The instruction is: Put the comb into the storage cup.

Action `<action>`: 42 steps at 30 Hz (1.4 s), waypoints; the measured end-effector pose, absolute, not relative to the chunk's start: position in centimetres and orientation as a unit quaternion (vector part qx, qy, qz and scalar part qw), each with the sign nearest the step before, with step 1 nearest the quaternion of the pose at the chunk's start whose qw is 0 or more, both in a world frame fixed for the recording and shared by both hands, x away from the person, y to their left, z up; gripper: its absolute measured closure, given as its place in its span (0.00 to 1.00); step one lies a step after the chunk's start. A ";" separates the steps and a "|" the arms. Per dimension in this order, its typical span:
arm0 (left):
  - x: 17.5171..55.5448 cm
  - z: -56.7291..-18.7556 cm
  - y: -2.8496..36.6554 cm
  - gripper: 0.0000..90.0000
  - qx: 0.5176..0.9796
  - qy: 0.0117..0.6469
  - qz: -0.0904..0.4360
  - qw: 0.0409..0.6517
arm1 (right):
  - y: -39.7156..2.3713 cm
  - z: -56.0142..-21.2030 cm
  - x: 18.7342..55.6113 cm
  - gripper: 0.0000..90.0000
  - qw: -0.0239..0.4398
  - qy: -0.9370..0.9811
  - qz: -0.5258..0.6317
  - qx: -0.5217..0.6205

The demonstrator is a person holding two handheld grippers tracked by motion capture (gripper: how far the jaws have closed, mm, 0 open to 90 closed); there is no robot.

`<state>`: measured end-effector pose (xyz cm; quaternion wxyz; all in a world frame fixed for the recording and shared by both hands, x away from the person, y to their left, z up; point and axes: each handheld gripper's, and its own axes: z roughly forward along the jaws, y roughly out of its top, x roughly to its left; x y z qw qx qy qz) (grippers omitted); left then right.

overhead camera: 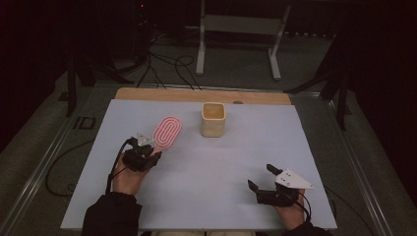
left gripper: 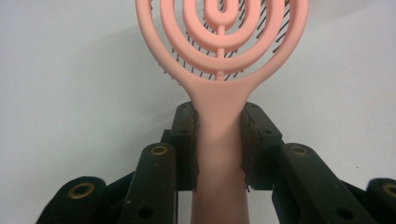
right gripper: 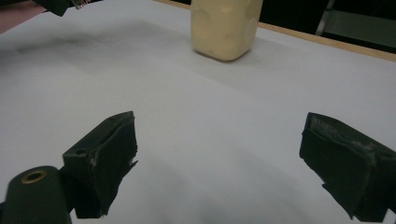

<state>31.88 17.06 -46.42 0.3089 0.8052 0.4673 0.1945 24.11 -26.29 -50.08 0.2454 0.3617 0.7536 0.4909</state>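
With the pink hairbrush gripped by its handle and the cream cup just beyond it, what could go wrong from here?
The left gripper pinches only the narrow handle of the pink hairbrush, so the long head could swivel or slip in the pads. The cream cup stands close beside the brush head; a swing might knock it over. The right gripper sits open and apart, unable to steady the cup.

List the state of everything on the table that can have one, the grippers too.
pink hairbrush: held by its handle, bristles facing down.
cream cup: upright, open top, standing alone on the white sheet.
left gripper: shut on the brush handle.
right gripper: open, nothing between its jaws, over bare sheet.
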 end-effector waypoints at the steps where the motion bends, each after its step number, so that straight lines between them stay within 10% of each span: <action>1: 31.7 -46.4 17.1 0.78 0.805 0.465 0.199 0.310 | -26.3 -50.1 24.1 0.12 0.246 0.754 0.491 0.361; 42: 30.8 -43.9 13.9 0.78 0.800 0.387 0.235 0.395 | -22.3 -44.2 30.0 0.11 0.189 0.742 0.536 0.356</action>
